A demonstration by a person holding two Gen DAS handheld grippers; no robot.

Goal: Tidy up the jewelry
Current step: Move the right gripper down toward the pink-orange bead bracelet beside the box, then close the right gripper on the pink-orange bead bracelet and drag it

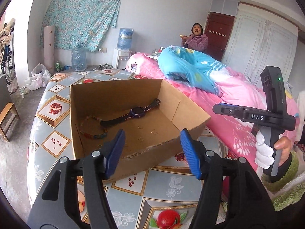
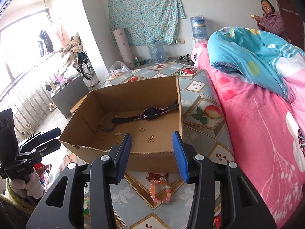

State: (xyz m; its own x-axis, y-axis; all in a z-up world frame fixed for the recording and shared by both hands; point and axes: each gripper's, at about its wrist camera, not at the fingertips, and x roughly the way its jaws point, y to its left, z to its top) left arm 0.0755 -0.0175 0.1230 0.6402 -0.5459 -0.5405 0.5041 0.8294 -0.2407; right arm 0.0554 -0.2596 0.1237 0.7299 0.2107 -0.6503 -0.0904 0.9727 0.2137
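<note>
Both the left gripper (image 1: 152, 150) and the right gripper (image 2: 152, 150) are hanging released, nothing between their blue pads, just before the torn near edge of the cardboard box (image 2: 122, 95). A pink bead bracelet (image 2: 161, 191) is lying outside on the fruit-patterned tablecloth (image 2: 202, 103). Inside, a dark watch (image 2: 146, 113) is stretching left-to-right toward the far wall, beside 1 multicoloured bracelet (image 2: 106, 123) and small gold pieces (image 2: 150, 138). A pink quilt (image 2: 257, 124) is crowding the table's right edge.
</note>
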